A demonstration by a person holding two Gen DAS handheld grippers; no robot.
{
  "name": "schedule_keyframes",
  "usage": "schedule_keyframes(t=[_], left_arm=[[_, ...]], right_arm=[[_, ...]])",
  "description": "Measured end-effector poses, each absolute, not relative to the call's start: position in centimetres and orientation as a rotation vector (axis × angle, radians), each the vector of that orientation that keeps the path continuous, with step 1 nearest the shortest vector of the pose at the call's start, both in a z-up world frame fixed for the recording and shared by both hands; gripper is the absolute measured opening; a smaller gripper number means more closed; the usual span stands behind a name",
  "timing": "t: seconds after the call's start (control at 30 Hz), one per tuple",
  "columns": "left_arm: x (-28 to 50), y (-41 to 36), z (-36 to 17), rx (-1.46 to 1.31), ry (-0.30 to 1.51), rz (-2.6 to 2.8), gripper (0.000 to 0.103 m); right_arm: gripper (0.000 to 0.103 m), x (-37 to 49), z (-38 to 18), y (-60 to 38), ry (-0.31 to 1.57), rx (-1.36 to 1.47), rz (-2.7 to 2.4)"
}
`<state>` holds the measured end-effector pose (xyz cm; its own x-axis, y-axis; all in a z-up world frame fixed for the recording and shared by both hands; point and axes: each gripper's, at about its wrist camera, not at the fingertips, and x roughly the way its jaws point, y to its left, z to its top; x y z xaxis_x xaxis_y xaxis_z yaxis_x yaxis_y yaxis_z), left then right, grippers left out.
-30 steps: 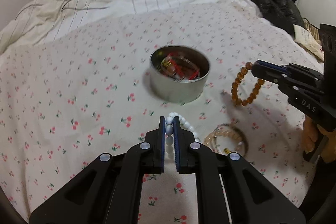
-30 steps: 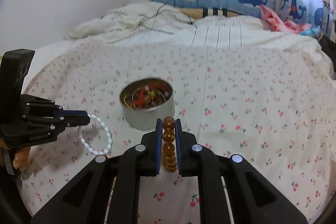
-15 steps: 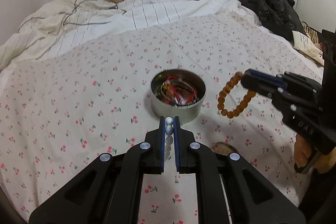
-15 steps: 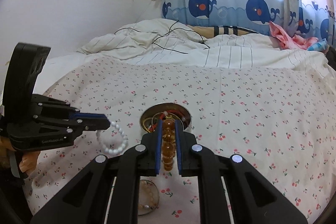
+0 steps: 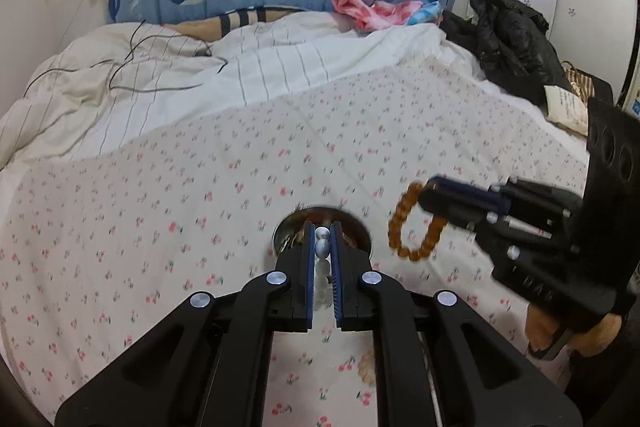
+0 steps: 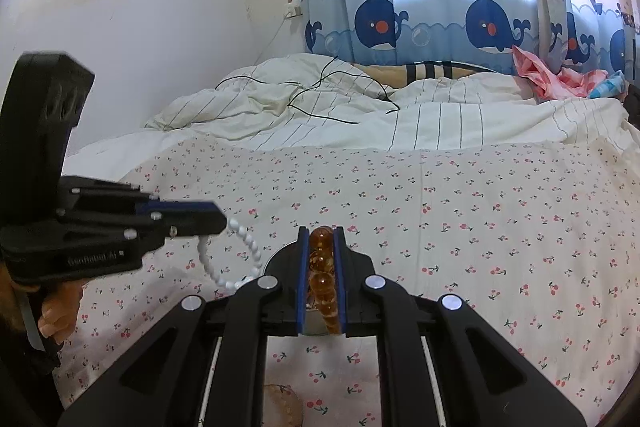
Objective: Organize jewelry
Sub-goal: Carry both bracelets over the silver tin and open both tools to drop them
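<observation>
The left gripper (image 5: 323, 247) has its fingers closed on a white bead bracelet (image 6: 236, 259), and the right gripper (image 6: 321, 251) is closed on an amber bead bracelet (image 5: 412, 227); both loops dangle above the bed (image 5: 200, 187), near the round tin (image 5: 286, 227). These look light, limp and slippery, likely to swing, so pinching one or two beads seems safest.
</observation>
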<state>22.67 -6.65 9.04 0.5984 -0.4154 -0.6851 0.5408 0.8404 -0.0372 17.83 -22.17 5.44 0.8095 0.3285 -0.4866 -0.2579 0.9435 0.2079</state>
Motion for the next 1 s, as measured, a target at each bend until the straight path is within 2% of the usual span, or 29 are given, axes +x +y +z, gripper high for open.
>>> schedule_keyframes(t=[0.2, 0.63, 0.9, 0.93, 0.97, 1.0], left_arm=[[24.1, -8.5, 9.2, 0.168, 0.742, -0.581, 0.007], [27.5, -10.6, 5.3, 0.053, 0.822, -0.642, 0.007], [29.8, -11.3, 0.6, 0.181, 0.933, -0.496, 0.008], [29.8, -11.1, 0.5, 0.191, 0.935, -0.478, 0.009], [29.7, -10.7, 0.6, 0.201, 0.933, -0.451, 0.017], [29.5, -10.3, 0.9, 0.202, 0.927, -0.437, 0.034]], right_arm=[[0.012, 18.5, 5.6, -23.1, 0.545, 0.161, 0.303], [0.012, 18.9, 5.0, -23.8, 0.563, 0.184, 0.287], [0.012, 19.3, 4.6, -23.7, 0.579, 0.204, 0.301], [0.012, 19.4, 4.6, -23.7, 0.582, 0.211, 0.307], [0.012, 19.5, 4.5, -23.6, 0.584, 0.213, 0.311], [0.012, 19.6, 4.6, -23.5, 0.584, 0.214, 0.316]])
